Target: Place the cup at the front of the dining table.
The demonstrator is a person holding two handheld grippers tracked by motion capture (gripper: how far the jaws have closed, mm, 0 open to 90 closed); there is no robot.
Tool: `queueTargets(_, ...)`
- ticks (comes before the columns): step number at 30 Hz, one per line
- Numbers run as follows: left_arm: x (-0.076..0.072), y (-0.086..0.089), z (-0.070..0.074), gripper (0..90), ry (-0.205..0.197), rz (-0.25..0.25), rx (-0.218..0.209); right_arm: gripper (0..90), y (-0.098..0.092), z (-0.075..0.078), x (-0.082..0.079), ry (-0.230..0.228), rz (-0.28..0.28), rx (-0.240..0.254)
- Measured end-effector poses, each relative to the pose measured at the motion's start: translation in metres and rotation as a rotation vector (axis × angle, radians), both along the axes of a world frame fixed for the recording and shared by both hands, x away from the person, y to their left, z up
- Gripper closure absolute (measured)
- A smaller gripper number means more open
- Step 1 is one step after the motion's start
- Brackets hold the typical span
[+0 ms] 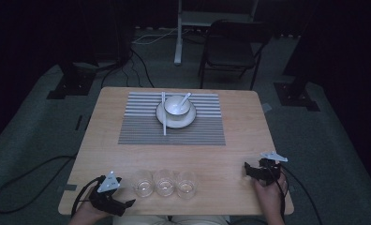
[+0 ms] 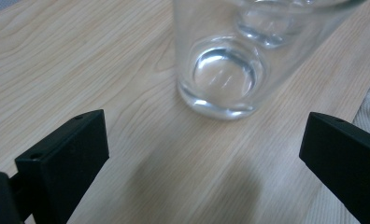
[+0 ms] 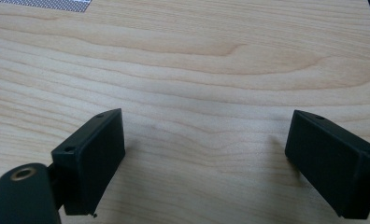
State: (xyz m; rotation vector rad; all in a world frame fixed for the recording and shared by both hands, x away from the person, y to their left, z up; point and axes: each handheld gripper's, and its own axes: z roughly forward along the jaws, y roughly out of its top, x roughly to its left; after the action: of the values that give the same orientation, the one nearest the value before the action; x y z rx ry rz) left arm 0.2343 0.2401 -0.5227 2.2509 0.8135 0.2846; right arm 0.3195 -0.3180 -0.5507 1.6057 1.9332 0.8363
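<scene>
the right gripper (image 3: 206, 154) looks down along its two black jaws, which stand wide apart with nothing between them. under them lies the pale wooden table (image 3: 211, 70), its grain running across the picture, with a darker streak of grain ahead of the jaws. each jaw throws a soft shadow on the wood just beside its inner face, so both seem to sit very close to the surface, though contact cannot be told. far ahead of the left-hand jaw, at the top edge, a corner of a grey woven mat (image 3: 52, 4) shows. a brass-coloured screw hole sits on the gripper body behind the left-hand jaw.
</scene>
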Motion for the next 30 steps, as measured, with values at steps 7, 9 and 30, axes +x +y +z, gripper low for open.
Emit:
queueTargets(7, 0.007, -0.015, 0.000, 1.4, -0.010, -0.024, 0.000, 11.5, 0.000, 0.000, 0.000, 0.000, 0.000, 0.000)
queueTargets(9, 0.009, -0.019, 0.000, 1.4, -0.013, -0.030, -0.005, 11.4, 0.000, 0.000, 0.000, 0.000, 0.000, 0.000)
queueTargets(30, 0.027, -0.042, -0.006, 6.7, -0.016, -0.069, -0.016, 11.5, 0.000, 0.000, 0.000, 0.000, 0.000, 0.000)
